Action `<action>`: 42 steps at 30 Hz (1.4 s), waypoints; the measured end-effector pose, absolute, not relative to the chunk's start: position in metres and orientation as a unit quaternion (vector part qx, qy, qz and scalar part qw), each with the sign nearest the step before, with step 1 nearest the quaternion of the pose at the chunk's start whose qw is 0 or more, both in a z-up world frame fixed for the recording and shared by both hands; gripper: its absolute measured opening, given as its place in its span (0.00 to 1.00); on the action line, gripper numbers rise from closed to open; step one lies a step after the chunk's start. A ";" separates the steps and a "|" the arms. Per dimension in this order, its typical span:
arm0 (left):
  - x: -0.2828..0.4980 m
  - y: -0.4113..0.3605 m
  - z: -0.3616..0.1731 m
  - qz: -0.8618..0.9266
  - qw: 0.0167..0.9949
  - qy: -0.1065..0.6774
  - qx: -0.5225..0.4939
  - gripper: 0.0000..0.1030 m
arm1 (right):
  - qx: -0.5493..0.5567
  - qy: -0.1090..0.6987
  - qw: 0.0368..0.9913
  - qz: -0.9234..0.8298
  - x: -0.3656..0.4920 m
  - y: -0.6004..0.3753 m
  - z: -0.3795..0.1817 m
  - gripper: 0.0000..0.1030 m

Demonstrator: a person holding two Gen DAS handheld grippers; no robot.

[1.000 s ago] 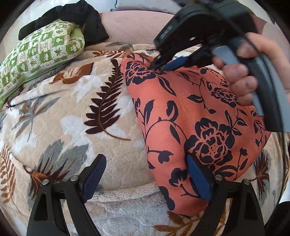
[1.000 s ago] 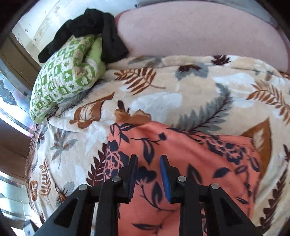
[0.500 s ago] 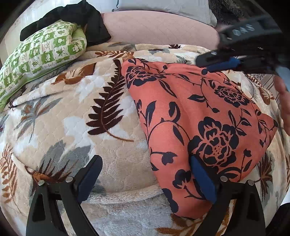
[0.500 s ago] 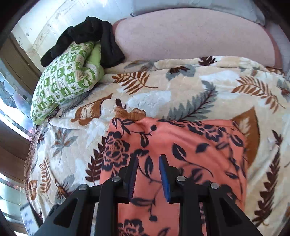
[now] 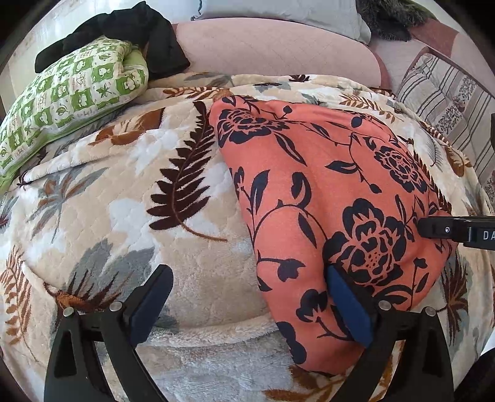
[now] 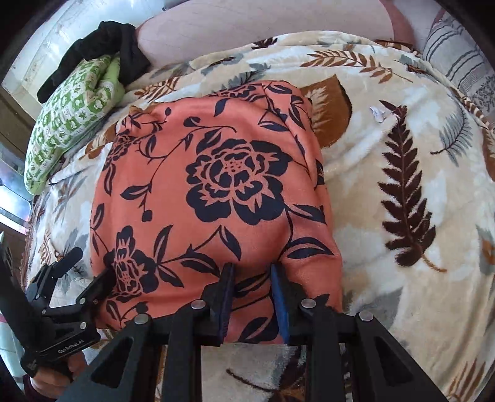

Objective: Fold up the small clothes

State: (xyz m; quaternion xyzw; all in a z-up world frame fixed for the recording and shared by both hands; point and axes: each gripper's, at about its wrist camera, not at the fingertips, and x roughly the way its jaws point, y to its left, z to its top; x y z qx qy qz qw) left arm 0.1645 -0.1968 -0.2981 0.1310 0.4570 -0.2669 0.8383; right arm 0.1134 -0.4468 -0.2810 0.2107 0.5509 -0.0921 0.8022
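**Fold laid over, one grip off and one on**

The blanket [image 5: 130, 198], leaf-printed and plush, covers the bed and serves as the folding surface, soft but broad enough to lay cloth flat. At its far corner a green pillow [image 5: 71, 92] and a black garment [image 5: 123, 27] sit well out of the way.

The orange cloth [image 6: 210, 185], flower-printed, lies in the middle of the blanket as a compact doubled shape, its near edge thick and rounded, which suggests a fold just laid over.

The right gripper [image 6: 252, 293] is nearly closed on that near edge, a ridge of cloth pinched between its pads, probably to place or tug the fold square.

The left gripper [image 5: 247, 309] has its jaws spread wide and grips nothing; one pad rests against the cloth's near-left corner, the other over bare blanket, apparently after release.
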 end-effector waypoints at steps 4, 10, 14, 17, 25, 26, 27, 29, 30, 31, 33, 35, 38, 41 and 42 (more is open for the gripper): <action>0.170 -0.194 -0.293 -0.272 0.832 0.469 0.116 0.97 | 0.247 0.549 0.795 -0.075 0.109 -0.462 -0.273 0.27; 0.180 -0.182 -0.266 -0.272 0.853 0.439 0.070 0.97 | 0.254 0.491 0.827 -0.101 0.110 -0.479 -0.245 0.27; 0.187 -0.182 -0.273 -0.249 0.854 0.449 0.082 0.97 | 0.293 0.457 0.833 -0.106 0.127 -0.496 -0.245 0.27; 0.191 -0.181 -0.279 -0.239 0.855 0.453 0.081 0.97 | 0.295 0.457 0.831 -0.118 0.143 -0.499 -0.257 0.27; 0.190 -0.184 -0.290 -0.234 0.850 0.462 0.092 0.98 | 0.311 0.484 0.811 -0.104 0.173 -0.506 -0.282 0.31; 0.191 -0.183 -0.291 -0.234 0.849 0.466 0.086 0.98 | 0.305 0.482 0.814 -0.105 0.174 -0.505 -0.280 0.31; 0.192 -0.182 -0.292 -0.233 0.848 0.469 0.080 0.98 | 0.302 0.477 0.819 -0.106 0.174 -0.504 -0.278 0.31; 0.192 -0.181 -0.293 -0.232 0.847 0.472 0.074 0.98 | 0.299 0.461 0.829 -0.107 0.174 -0.503 -0.272 0.31; 0.192 -0.181 -0.293 -0.232 0.847 0.472 0.074 0.98 | 0.302 0.450 0.834 -0.107 0.177 -0.505 -0.269 0.31; 0.191 -0.181 -0.293 -0.233 0.848 0.471 0.076 0.98 | 0.306 0.440 0.837 -0.107 0.180 -0.508 -0.265 0.31; 0.190 -0.182 -0.293 -0.232 0.850 0.467 0.079 0.98 | 0.320 0.426 0.839 -0.108 0.189 -0.514 -0.262 0.31; 0.189 -0.183 -0.292 -0.230 0.853 0.461 0.085 0.98 | 0.335 0.430 0.832 -0.102 0.202 -0.517 -0.266 0.31; 0.186 -0.187 -0.293 -0.231 0.856 0.453 0.098 0.99 | 0.338 0.463 0.812 -0.111 0.222 -0.523 -0.290 0.32; 0.186 -0.188 -0.294 -0.228 0.857 0.451 0.105 1.00 | 0.327 0.473 0.810 -0.113 0.230 -0.520 -0.293 0.32; 0.187 -0.187 -0.294 -0.227 0.856 0.454 0.103 1.00 | 0.326 0.476 0.808 -0.117 0.231 -0.519 -0.289 0.33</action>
